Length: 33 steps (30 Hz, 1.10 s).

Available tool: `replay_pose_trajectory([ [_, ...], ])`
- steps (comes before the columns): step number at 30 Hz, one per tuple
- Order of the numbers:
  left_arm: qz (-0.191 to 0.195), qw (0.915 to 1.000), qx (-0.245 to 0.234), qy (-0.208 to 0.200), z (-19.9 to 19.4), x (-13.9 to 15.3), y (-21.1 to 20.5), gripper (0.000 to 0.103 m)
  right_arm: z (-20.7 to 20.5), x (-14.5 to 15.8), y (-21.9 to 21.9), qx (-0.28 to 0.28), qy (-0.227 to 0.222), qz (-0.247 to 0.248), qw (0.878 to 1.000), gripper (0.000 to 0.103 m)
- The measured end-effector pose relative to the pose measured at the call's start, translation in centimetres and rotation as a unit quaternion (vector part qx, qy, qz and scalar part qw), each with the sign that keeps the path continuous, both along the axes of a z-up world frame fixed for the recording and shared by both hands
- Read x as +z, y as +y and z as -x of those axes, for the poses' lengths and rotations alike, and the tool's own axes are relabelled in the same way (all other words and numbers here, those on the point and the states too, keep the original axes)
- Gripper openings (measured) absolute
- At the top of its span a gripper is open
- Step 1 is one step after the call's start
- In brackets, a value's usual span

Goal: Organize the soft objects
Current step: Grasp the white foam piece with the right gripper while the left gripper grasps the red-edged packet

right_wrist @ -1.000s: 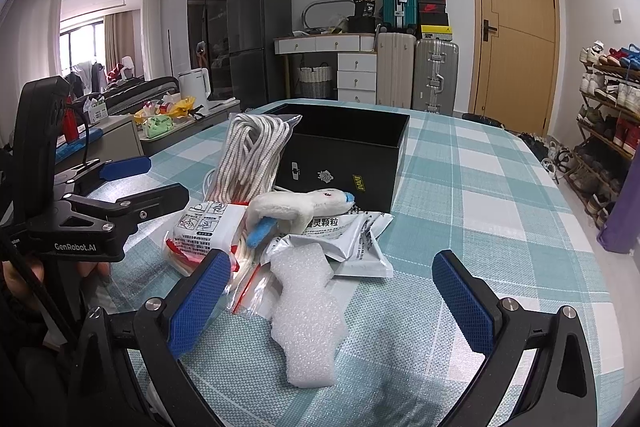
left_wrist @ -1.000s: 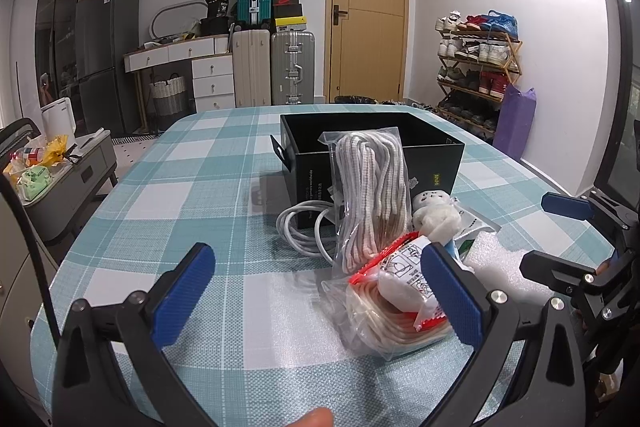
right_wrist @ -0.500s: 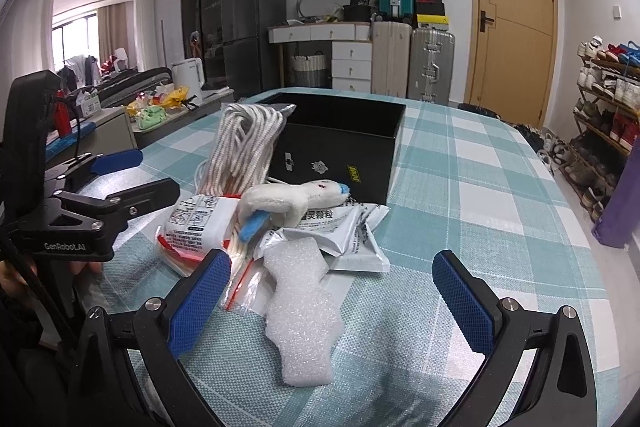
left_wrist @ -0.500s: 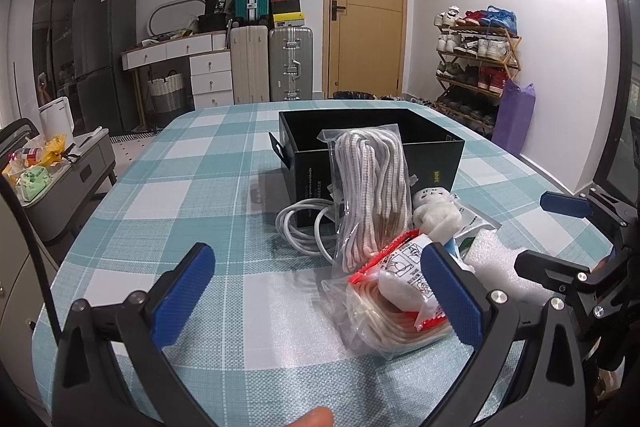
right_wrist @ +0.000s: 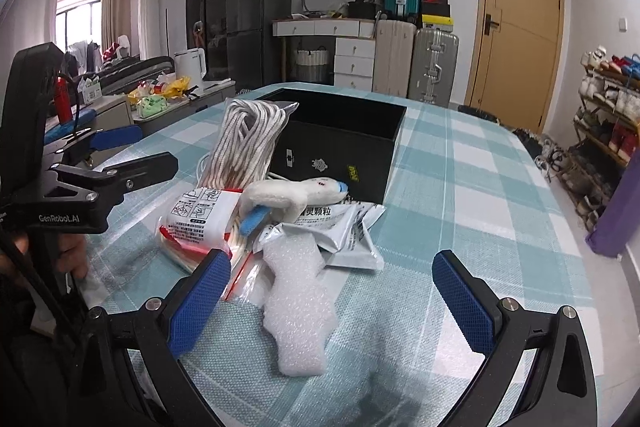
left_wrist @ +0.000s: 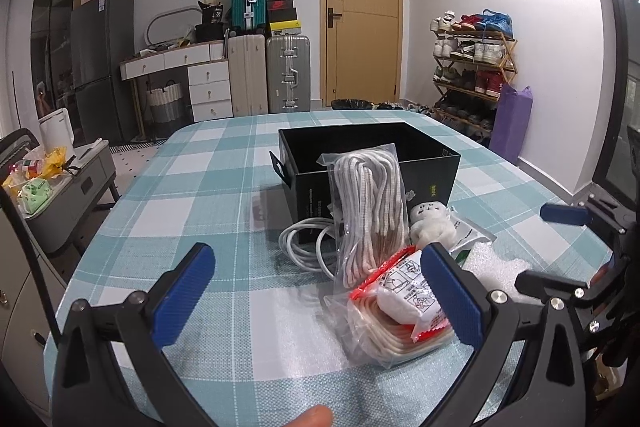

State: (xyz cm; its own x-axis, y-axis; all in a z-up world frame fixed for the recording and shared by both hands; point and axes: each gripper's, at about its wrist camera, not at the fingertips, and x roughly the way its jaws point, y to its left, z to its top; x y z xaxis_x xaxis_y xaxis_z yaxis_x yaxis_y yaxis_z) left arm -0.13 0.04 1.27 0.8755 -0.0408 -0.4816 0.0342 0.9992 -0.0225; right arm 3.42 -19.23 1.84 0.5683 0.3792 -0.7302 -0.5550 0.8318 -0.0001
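A pile of soft items lies on the checked tablecloth in front of an open black box. A bagged white rope leans on the box. A red-and-white packet, a white plush toy, a silver pouch and a white foam piece lie beside it. A coiled white cable lies left of the rope. My left gripper is open and empty, near the packet. My right gripper is open and empty around the foam piece.
The table is round-edged with a teal checked cloth. A side trolley with snacks stands to the left. Suitcases, a door and a shoe rack line the far wall.
The right wrist view has dipped and moved slightly toward the pile. The left gripper has barely moved. Both stay open.
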Motion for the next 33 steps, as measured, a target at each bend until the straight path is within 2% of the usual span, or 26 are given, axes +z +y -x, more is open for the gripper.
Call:
replay_pose_trajectory([
  [6, -0.014, 0.9996, -0.019, 0.012, -0.2, 0.0, -0.8, 0.103, 0.0, -0.8, 0.2, 0.001, 0.017, 0.014, 1.0, 0.1],
  [7, -0.018, 0.9995, -0.021, 0.015, -0.3, -0.1, -1.0, 0.103, 0.0, -1.0, 0.3, 0.002, 0.02, 0.021, 1.0, 0.096],
  [8, -0.021, 0.9994, -0.023, 0.018, -0.3, -0.1, -1.1, 0.103, 0.0, -1.2, 0.4, 0.005, 0.024, 0.025, 0.999, 0.087],
  [10, -0.026, 0.999, -0.028, 0.021, -0.3, -0.2, -1.4, 0.103, 0.0, -1.6, 0.7, 0.01, 0.033, 0.033, 0.999, 0.08],
  [16, -0.008, 0.998, -0.053, 0.033, -0.3, -0.3, -1.4, 0.103, 0.6, -1.9, 1.1, 0.028, 0.034, 0.041, 0.998, 0.078],
  [17, -0.01, 0.9979, -0.055, 0.033, -0.2, -0.3, -1.4, 0.103, 0.6, -2.0, 1.2, 0.03, 0.034, 0.041, 0.998, 0.073],
  [21, -0.022, 0.9968, -0.069, 0.033, -0.1, -0.2, -2.1, 0.103, 0.9, -2.4, 1.2, 0.036, 0.043, 0.043, 0.998, 0.064],
  [26, -0.043, 0.9943, -0.09, 0.038, -0.3, -0.4, -3.4, 0.103, 1.1, -2.6, 1.1, 0.042, 0.048, 0.035, 0.997, 0.042],
  [33, -0.048, 0.9921, -0.103, 0.054, -0.7, -0.9, -4.3, 0.103, 1.2, -1.8, 0.4, 0.037, 0.032, 0.028, 0.998, 0.041],
])
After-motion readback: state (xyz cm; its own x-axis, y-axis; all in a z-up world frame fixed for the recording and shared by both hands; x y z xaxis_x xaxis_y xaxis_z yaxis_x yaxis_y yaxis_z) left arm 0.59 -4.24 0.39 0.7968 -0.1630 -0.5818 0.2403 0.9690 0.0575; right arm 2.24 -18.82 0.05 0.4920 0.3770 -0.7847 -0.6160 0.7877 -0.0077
